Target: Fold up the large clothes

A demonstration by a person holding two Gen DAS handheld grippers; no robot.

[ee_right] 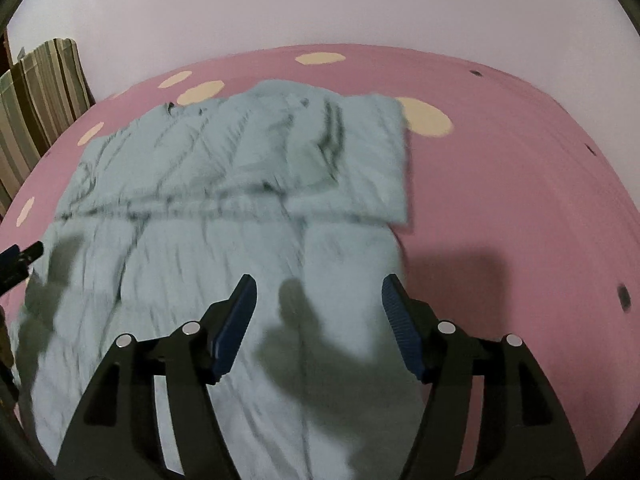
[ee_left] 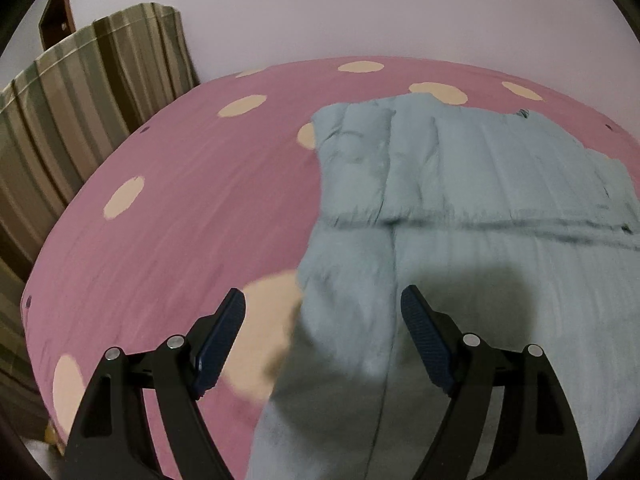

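my left gripper (ee_left: 322, 300) has its jaws spread wide with nothing between the dark blue ribbed pads (ee_left: 424, 332); it hangs over the left edge of the pale blue-grey quilted padded garment (ee_left: 460, 184). my right gripper (ee_right: 318, 288) is also apart and empty, its jaws a little narrower, hanging over the garment's right side near where the cloth meets the pink bedsheet with cream polka dots (ee_right: 520, 200). neither pad touches fabric.

the garment lies flat on the sheet, well onto the bed, with its far part already doubled back so that a crosswise fold edge (ee_right: 224, 210) runs across the middle. the near half stretches toward me, long and loosely wrinkled. striped olive curtains (ee_left: 80, 120) hang beyond the bed's left side.

i judge the step in hand is taking the near edge at both sides for the next fold. to do it well i want both grippers at matching spots on opposite edges, each pinching every layer of the puffy cloth, not just the top skin. the padding is thick and springy, so i should bite deep and close firmly. lifting evenly matters, or the fold will skew. the pictures are blurred, so the seams are hard to place exactly.
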